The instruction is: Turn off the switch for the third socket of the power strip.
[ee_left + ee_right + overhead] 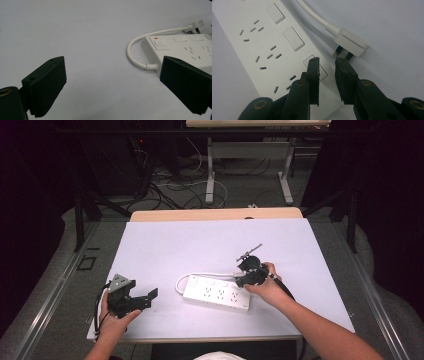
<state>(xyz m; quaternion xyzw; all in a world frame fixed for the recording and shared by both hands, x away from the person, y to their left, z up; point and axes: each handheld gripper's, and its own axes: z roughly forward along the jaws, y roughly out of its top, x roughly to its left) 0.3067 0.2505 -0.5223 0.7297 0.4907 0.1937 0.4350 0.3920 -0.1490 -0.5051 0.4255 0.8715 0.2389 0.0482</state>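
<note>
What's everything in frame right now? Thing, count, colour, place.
power strip: 1, white, near middle of the sheet, between the two hands
strip's cable: 1, white, loops from the strip's left end and runs behind it
plug: 1, white, lying on the sheet beside the strip's far edge, prongs towards the right gripper's jaws
sheet: 1, white, covering the table
table: 1, light wood, edge showing beyond the sheet
second table: 1, grey legs, in the background
floor cables: several, black and white, behind the table
left gripper: 1, black, near left of sheet, jaws wide open, nothing between
right gripper: 1, black, at the strip's right end, jaws slightly apart, nothing between
</note>
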